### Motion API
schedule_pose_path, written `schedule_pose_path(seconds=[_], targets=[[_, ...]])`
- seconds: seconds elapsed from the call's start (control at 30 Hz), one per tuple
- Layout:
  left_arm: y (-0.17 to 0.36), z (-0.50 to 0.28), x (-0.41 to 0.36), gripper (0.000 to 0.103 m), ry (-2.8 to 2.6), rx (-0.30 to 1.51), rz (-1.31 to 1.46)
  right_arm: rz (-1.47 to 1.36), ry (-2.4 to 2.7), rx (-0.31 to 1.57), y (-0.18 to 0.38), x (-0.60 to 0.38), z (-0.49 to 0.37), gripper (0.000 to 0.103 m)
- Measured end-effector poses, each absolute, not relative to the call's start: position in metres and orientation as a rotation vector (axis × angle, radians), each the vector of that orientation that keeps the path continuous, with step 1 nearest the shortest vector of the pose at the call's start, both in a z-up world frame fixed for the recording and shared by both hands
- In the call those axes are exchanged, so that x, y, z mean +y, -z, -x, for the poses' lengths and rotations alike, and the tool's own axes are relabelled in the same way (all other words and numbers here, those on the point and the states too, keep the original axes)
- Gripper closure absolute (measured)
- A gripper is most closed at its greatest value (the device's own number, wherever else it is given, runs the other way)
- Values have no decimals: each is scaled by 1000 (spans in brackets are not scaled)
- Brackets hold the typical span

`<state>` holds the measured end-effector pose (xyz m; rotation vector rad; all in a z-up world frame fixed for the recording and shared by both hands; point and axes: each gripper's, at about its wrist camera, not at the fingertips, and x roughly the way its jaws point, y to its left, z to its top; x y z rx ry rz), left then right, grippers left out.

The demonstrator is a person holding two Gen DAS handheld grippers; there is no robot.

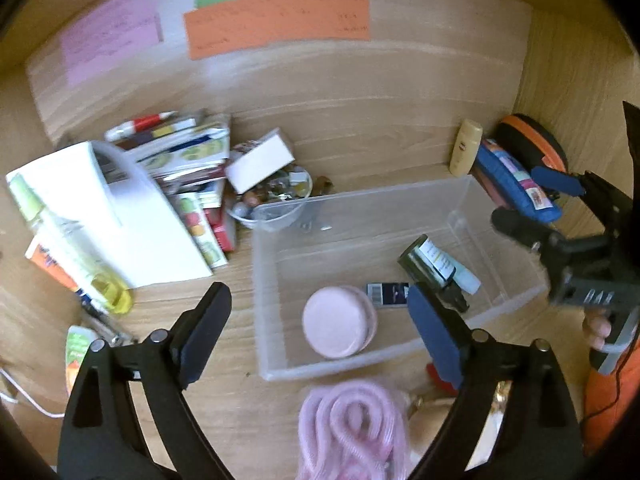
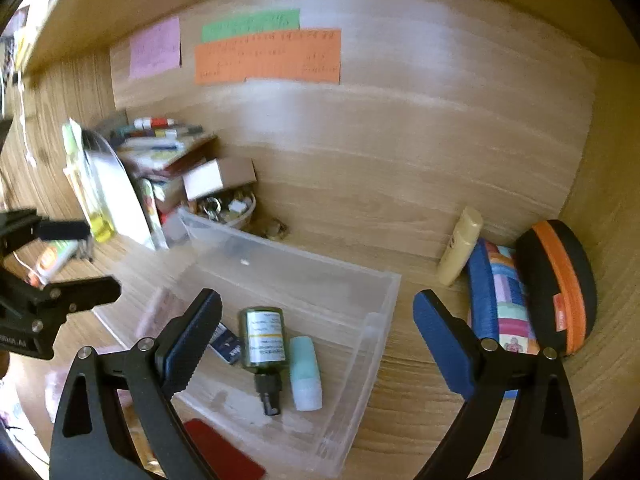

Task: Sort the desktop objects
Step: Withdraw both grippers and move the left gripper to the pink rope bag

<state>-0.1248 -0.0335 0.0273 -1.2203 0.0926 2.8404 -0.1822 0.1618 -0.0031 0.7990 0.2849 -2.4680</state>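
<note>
nearest the left wrist camera, a coil of pink cord (image 1: 352,428) lies on the desk just in front of the clear plastic bin (image 1: 280,368), outside its near wall, so it looks not yet sorted. the left gripper (image 1: 316,320) hangs over that near wall with its fingers spread wide and nothing between them, likely placed to drop toward the cord or the bin's contents.

inside the bin, close to the near wall, sits a round pink tin (image 1: 339,322). behind it lies a small dark barcoded packet (image 1: 387,294), then a dark green dropper bottle (image 2: 264,342) on its side, with a pale mint tube (image 2: 306,372) right beside it. these seem gathered there as the small toiletries already sorted.

the right gripper (image 2: 316,338) hovers above the bin's right half, fingers wide apart and empty.

right of the bin, against the back corner, a cream bottle (image 2: 460,246) leans on the wall, next to a blue patterned pouch (image 2: 496,300) and a black and orange case (image 2: 560,288).

left of the bin, a bowl of small trinkets (image 1: 276,196), a white box (image 1: 260,160) and a stack of books (image 1: 180,152) remain heaped, with a yellow spray bottle (image 1: 72,248) in front.
</note>
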Motion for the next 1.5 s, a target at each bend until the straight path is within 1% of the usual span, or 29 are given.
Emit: schedule_pose_path(seconds=[0.07,0.2,0.4,0.73,0.93,1.0,1.17,1.37,1.5], targets=[[-30,112,-41,10,-2887,96,1197,-775,2467,266,-7,166,173,7],[-29,93,-56,9,-2893,59,1209,-711,2474,287,-19,172,147,1],[-15,68,-63,9,-2842,3,1251,-673,2509,306,-20,189,115,1],[16,44,-51,9,-2725,-45,1316,-754,2514,333,5,209,80,1],[42,44,-38,8,-2642,-26,1380,-845,2486,276,28,221,64,1],[50,47,-38,6,-2612,-67,1398,-871,2485,260,35,225,57,1],[63,56,-40,6,-2538,-113,1444,-924,2446,201,51,234,41,1],[78,66,-35,6,-2512,-73,1506,-928,2404,274,56,218,49,1],[79,68,-37,6,-2505,-78,1507,-975,2322,322,64,202,69,4]])
